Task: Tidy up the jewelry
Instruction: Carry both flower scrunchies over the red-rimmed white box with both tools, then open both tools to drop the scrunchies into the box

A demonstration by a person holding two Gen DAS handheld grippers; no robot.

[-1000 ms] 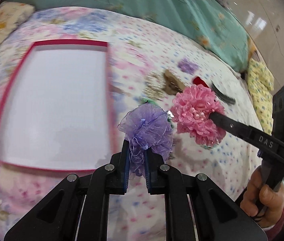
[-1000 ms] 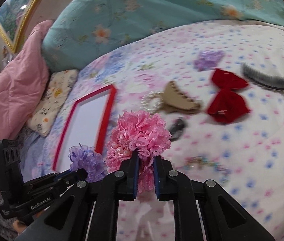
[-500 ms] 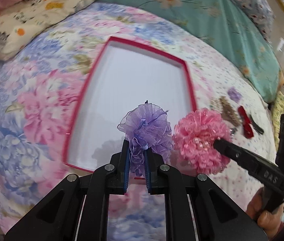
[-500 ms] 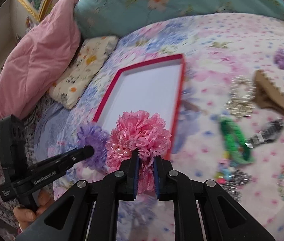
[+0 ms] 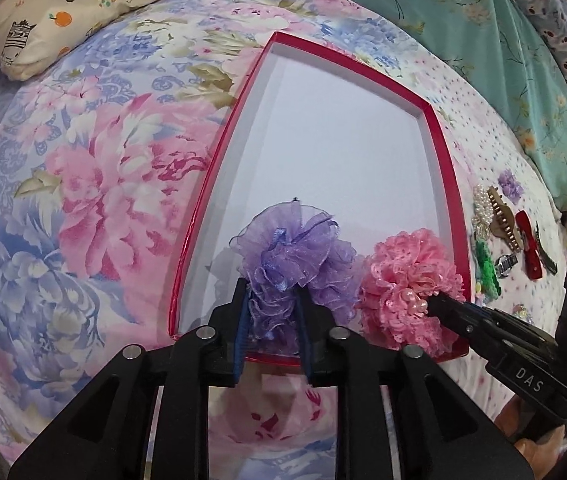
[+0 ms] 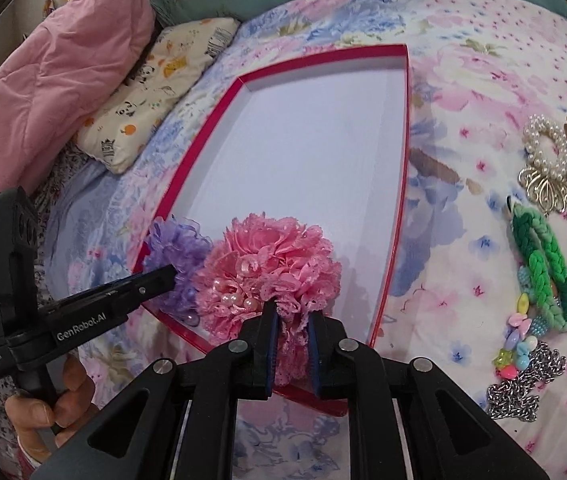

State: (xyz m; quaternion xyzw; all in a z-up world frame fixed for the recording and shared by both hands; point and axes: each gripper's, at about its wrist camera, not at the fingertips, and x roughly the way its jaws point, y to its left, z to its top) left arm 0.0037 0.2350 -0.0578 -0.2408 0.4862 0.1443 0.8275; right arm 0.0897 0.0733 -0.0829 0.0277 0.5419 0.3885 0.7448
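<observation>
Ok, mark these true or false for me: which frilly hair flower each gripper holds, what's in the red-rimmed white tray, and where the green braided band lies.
1. The left gripper grips the purple organza hair flower. True.
2. The right gripper is open. False: it is shut on the pink lace hair flower.
3. The red-rimmed white tray already holds a pearl scrunchie. False: its floor is bare.
4. The green braided band lies on the bedspread, outside the tray. True.

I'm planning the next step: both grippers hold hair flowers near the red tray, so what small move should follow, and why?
Probably lower the left gripper a little and release the purple flower: it sits over the tray's near end, its white floor bare beyond, beside the pink flower.
</observation>
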